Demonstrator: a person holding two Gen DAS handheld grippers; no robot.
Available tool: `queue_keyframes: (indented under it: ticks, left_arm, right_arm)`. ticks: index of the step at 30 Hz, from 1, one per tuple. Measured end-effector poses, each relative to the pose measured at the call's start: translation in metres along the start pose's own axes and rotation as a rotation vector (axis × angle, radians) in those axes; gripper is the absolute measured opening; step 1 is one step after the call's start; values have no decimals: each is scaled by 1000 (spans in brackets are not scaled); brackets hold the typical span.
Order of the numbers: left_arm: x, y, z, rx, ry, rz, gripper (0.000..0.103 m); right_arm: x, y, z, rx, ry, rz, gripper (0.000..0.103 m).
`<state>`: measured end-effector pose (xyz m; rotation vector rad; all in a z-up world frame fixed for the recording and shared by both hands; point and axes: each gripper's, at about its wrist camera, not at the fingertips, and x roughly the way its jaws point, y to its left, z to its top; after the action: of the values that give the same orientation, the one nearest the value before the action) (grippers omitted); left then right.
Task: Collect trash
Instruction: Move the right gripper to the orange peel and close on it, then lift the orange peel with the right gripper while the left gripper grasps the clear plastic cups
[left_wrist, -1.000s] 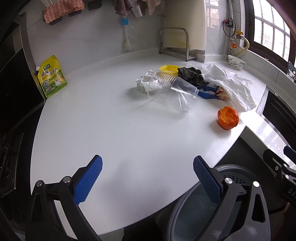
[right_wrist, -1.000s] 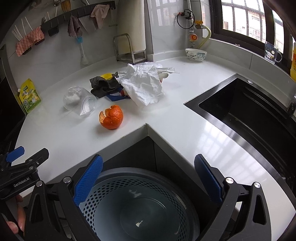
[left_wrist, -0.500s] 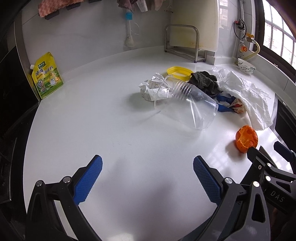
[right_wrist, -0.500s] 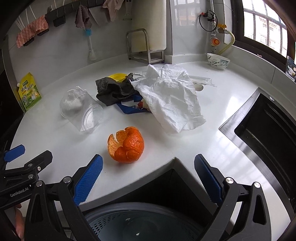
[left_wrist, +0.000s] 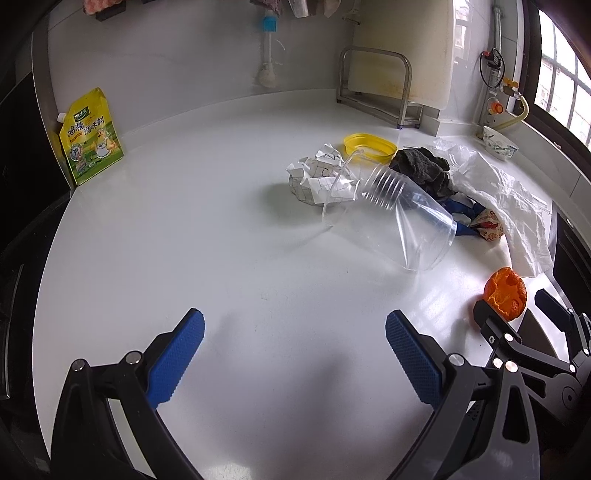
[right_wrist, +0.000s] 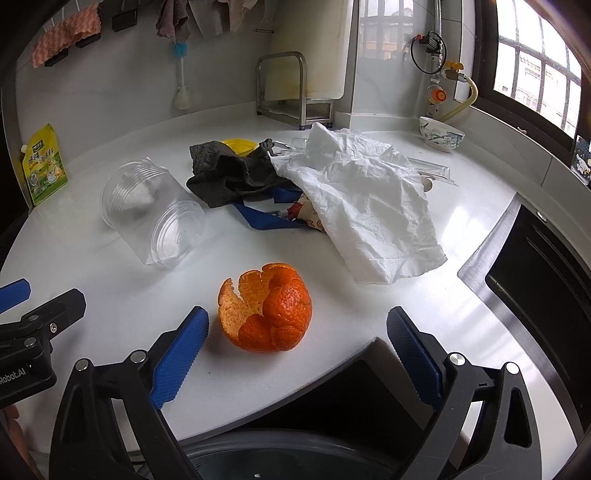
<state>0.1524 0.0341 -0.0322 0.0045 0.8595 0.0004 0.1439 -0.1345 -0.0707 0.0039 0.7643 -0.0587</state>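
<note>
An orange peel (right_wrist: 267, 308) lies near the counter's front corner, just ahead of my open right gripper (right_wrist: 297, 360) and closer to its left finger. Behind it sit a clear plastic cup (right_wrist: 153, 216) on its side, a dark rag (right_wrist: 231, 173), blue scraps (right_wrist: 264, 218) and a crumpled white bag (right_wrist: 364, 205). In the left wrist view my open left gripper (left_wrist: 293, 360) hovers over bare counter, with the clear cup (left_wrist: 402, 214), crumpled paper (left_wrist: 317, 177), a yellow lid (left_wrist: 369, 146) and the orange peel (left_wrist: 506, 293) beyond it. The right gripper (left_wrist: 524, 314) shows at the lower right.
A grey bin (right_wrist: 295, 458) sits below the counter corner. A black sink (right_wrist: 546, 280) lies to the right. A bowl (right_wrist: 441, 133), a metal rack (right_wrist: 295, 99) and a yellow-green pouch (left_wrist: 90, 138) stand along the back wall.
Both grippers have moved forward over the counter toward the trash. The orange peel now lies close in front of the right gripper, and the bin has dropped nearly out of view.
</note>
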Motion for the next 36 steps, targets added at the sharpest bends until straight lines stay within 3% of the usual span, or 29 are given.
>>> queue_keyframes:
  ticks: [1,4,6,8,20,29,36]
  left_arm:
    - [0,0,1,-3,1,-3,97]
    - [0,0,3,-9,-4,-7,97]
    - [0,-1,6,-10,-8,-8,97]
    - [0,-1,9,-11,-12,-14,97]
    - [10,6,39,46,-53,-99,97]
    - [32,17,59,45,-15,-279,97]
    - [37,16,73,179,-53,-372,97]
  right_arm:
    - [1,1,1,-4,-1,1,90]
    - [5,2,2,-6,20,33,60]
    - [5,2,4,-8,25,48,55]
    - [3,4,4,-16,24,73,39]
    - [-14,-20,-8,63,38,132,35]
    - [-30,-43,-22,97,46,139,35]
    - [-35,-54,-34,125,71,143,35]
